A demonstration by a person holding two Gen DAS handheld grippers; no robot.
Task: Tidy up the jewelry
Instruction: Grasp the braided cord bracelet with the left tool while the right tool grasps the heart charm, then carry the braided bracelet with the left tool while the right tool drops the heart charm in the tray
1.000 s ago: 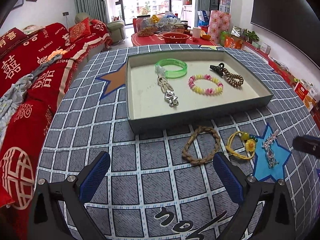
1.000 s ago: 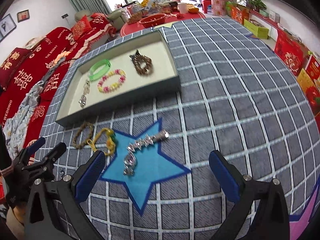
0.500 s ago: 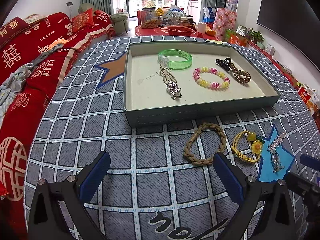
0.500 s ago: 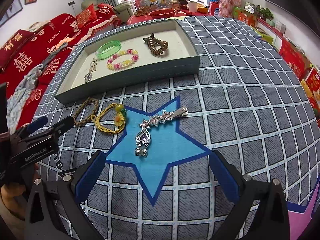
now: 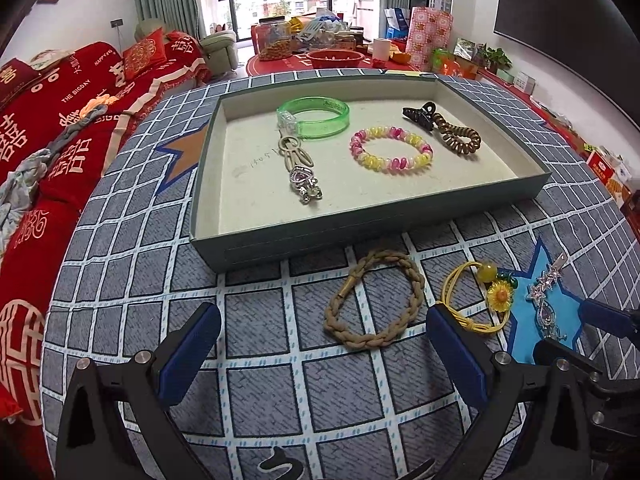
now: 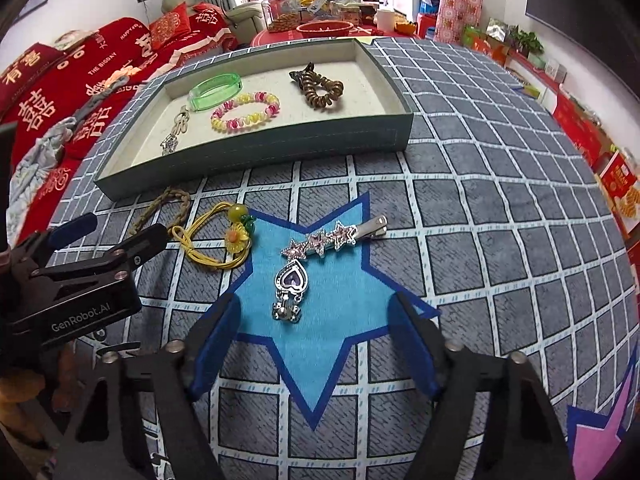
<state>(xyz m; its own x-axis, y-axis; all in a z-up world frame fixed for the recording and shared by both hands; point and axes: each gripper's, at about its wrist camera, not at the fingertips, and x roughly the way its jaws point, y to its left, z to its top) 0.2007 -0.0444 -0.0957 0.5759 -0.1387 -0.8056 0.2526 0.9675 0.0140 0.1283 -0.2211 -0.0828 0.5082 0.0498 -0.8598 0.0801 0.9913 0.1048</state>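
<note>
A tan braided bracelet (image 5: 414, 286) lies on the checked cloth just ahead of my open left gripper (image 5: 324, 348), apart from its blue pads. To its right are a yellow cord with a sunflower charm (image 5: 498, 296) and a silver star hair clip (image 6: 320, 240) on a blue star patch. My right gripper (image 6: 314, 344) hovers over the clip's heart pendant with its jaws closing. The pendant lies just ahead of the tips and the pads do not touch it. The grey-green tray (image 5: 360, 232) behind holds a green bangle (image 5: 316, 118), a pink-and-yellow bead bracelet (image 5: 394, 165), a brown coil tie and a silver keychain.
The left gripper's black body (image 6: 100, 240) sits close to the left of the right one, over the yellow cord's end. A red sofa (image 5: 48, 128) borders the table's left side. A cluttered red table (image 5: 320, 56) stands beyond the tray.
Both grippers have come closer to the cloth and the loose pieces. The right jaws have narrowed around the hair clip's pendant. The left jaws stay wide.
</note>
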